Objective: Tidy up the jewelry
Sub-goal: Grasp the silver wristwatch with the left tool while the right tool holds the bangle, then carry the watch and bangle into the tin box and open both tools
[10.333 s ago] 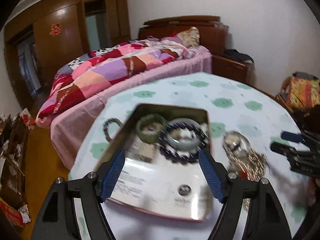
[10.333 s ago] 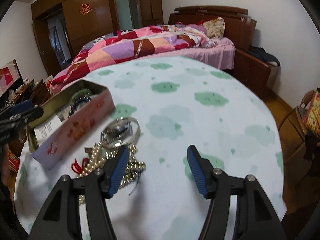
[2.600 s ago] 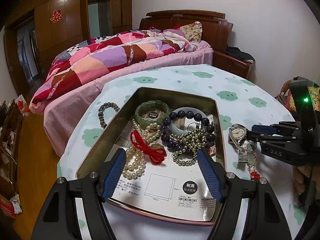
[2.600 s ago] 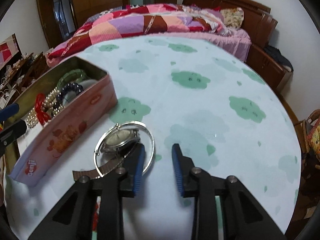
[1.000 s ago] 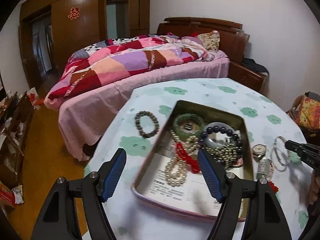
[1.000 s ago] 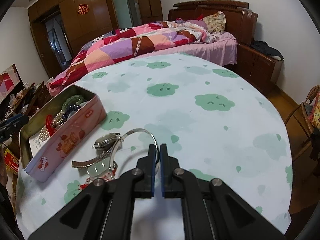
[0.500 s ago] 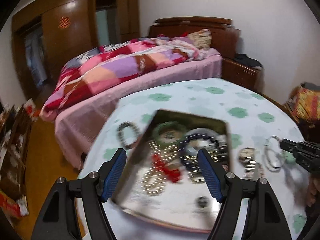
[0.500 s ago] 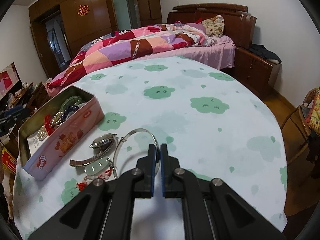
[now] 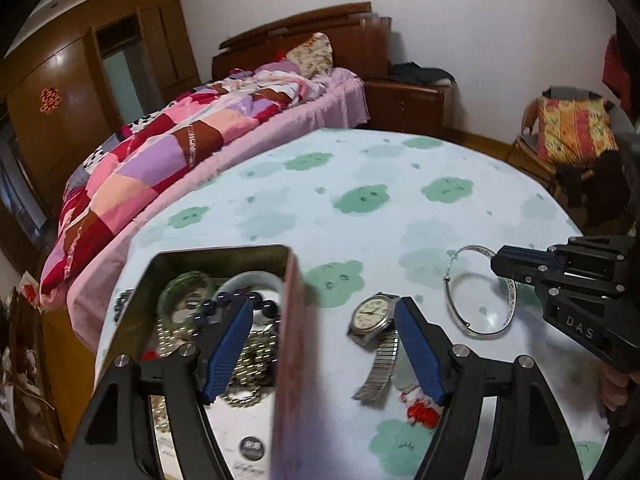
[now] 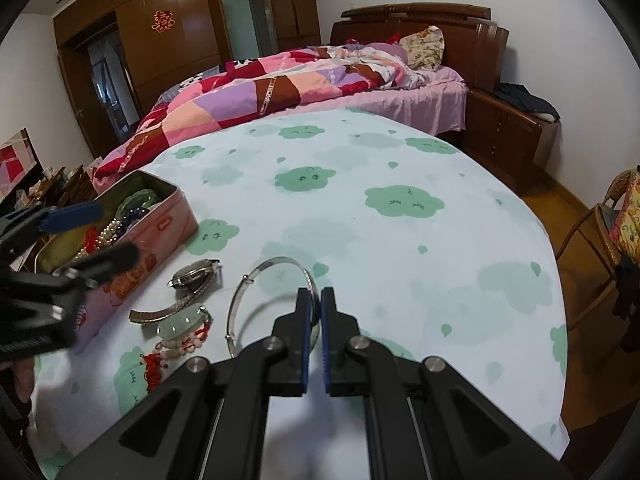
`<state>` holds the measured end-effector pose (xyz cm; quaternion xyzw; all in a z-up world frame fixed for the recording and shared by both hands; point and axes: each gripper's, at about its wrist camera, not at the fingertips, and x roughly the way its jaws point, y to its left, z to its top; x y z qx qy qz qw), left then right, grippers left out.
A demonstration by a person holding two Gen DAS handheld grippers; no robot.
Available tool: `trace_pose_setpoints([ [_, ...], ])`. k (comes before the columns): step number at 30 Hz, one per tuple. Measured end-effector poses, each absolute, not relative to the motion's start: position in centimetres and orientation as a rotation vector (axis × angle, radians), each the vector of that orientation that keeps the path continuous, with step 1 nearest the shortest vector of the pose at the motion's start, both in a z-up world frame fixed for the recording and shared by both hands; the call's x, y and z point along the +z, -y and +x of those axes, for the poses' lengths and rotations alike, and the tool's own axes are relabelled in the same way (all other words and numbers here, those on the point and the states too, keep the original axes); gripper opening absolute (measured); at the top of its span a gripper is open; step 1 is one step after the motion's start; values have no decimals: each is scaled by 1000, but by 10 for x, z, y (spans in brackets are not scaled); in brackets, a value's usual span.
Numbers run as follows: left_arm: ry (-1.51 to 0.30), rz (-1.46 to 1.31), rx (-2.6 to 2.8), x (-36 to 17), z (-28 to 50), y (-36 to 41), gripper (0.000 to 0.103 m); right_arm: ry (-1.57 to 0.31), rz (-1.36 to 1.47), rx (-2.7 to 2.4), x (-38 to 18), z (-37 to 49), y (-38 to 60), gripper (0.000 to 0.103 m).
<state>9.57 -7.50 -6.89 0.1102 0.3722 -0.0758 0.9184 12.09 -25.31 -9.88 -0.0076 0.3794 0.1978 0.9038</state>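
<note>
The right gripper (image 10: 321,322) has its fingers (image 10: 303,320) clenched on the near rim of a silver bangle (image 10: 256,280), which lies on the cloud-print desk (image 10: 400,240) and curves away ahead and to the left of the fingertips. The left gripper (image 9: 320,344) hangs released, its fingers (image 9: 226,350) spread wide and grasping nothing: the pink tin's (image 9: 294,320) side wall stands between them, the beads and bracelets in the tin lie under the left finger, and a wristwatch (image 9: 370,316) lies on the desk just inside the right finger. A jade pendant with red cord (image 10: 180,328) lies beside the watch strap.
</note>
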Motion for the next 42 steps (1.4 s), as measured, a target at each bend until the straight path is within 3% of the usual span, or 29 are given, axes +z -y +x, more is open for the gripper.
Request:
trace_pose_setpoints([
  [2, -781, 244, -174, -73, 99, 84, 63, -787, -8, 410, -99, 121, 255, 7],
  [17, -901, 325, -214, -114, 126, 117, 47, -808, 20, 418, -102, 125, 258, 7],
  [21, -904, 315, -217, -114, 129, 117, 28, -804, 18, 421, -102, 125, 258, 7],
  [25, -884, 289, -227, -106, 124, 112, 19, -789, 21, 421, -101, 123, 258, 7],
  [42, -698, 94, -236, -28, 76, 58, 14, -680, 7, 459, -73, 100, 242, 7],
])
